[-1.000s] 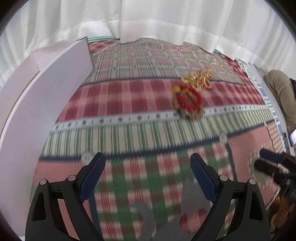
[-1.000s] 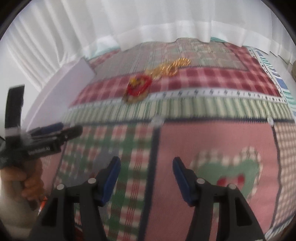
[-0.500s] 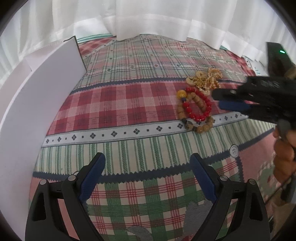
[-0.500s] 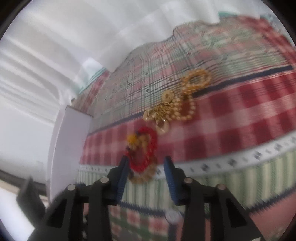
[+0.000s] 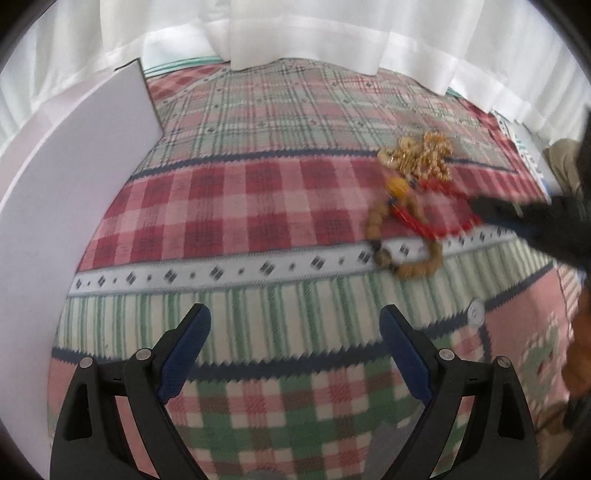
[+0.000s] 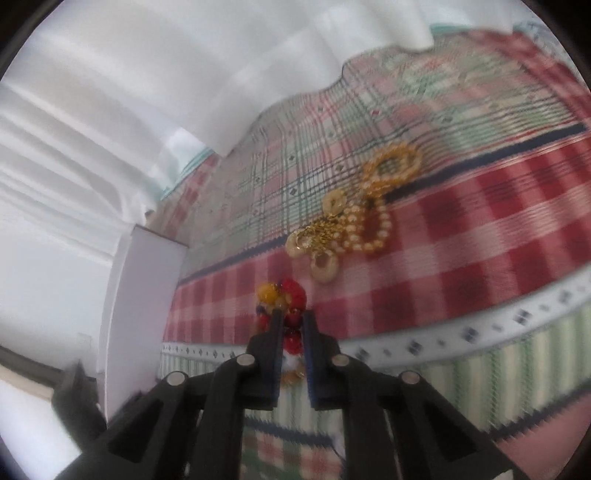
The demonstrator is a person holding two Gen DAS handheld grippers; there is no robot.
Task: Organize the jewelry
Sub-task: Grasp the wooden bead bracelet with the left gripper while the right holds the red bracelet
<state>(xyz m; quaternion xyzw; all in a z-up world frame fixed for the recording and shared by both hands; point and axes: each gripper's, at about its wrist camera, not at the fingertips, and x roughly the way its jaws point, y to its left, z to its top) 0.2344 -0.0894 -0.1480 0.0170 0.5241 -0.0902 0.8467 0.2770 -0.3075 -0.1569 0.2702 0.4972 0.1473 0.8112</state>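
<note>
A red bead bracelet [image 5: 417,223] lies on the plaid cloth on top of a brown wooden bead bracelet [image 5: 413,267], with a pile of gold jewelry [image 5: 421,157] just behind them. My right gripper [image 6: 293,325] is shut on the red bead bracelet [image 6: 293,295]; it also shows in the left wrist view [image 5: 480,206] coming in from the right. The gold jewelry [image 6: 354,221] lies beyond its tips. My left gripper [image 5: 295,325] is open and empty, low over the cloth, well short of the bracelets.
A white box [image 5: 66,177] stands along the left side, also in the right wrist view [image 6: 140,306]. White curtains [image 5: 295,33] hang along the back edge. A plaid cloth [image 5: 240,206] covers the surface.
My right gripper moved in from the right onto the bracelets and closed on the red one, which is now pulled out of its round shape. My left gripper edged forward and stays open.
</note>
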